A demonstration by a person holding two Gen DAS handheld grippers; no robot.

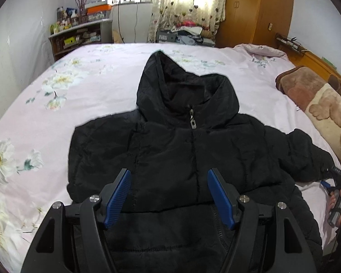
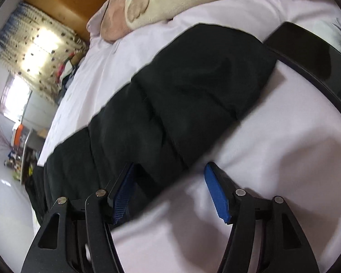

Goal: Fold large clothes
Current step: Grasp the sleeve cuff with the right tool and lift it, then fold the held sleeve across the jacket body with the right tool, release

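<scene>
Bed: wide mattress under a pale pink floral sheet point(image 1: 84, 86); it carries everything below.
Jacket: black quilted hooded puffer jacket point(image 1: 188, 150) lies front-up on the sheet, zipped, hood toward the far side of the bed, hem toward the person; its left side looks already turned in, which is a judgement from the straight edge there.
Sleeve: the jacket's black padded right sleeve point(image 2: 193, 95) stretches flat over the sheet, its long axis running slantwise away from the body, cuff at the far end.
Key relation: the sleeve lies just ahead of the right gripper point(image 2: 170, 177), its near edge between the spread fingers; this hand is clearly the nearer one.
Right pose: rolled sideways, low over the sheet, jaws wide apart, holding nothing.
Left gripper point(image 1: 169, 182): hovers above the jacket's lower front, pointed along the zip point(image 1: 192, 122), jaws wide apart, empty.
Likely next need: closing on the sleeve to carry it across the chest.
</scene>
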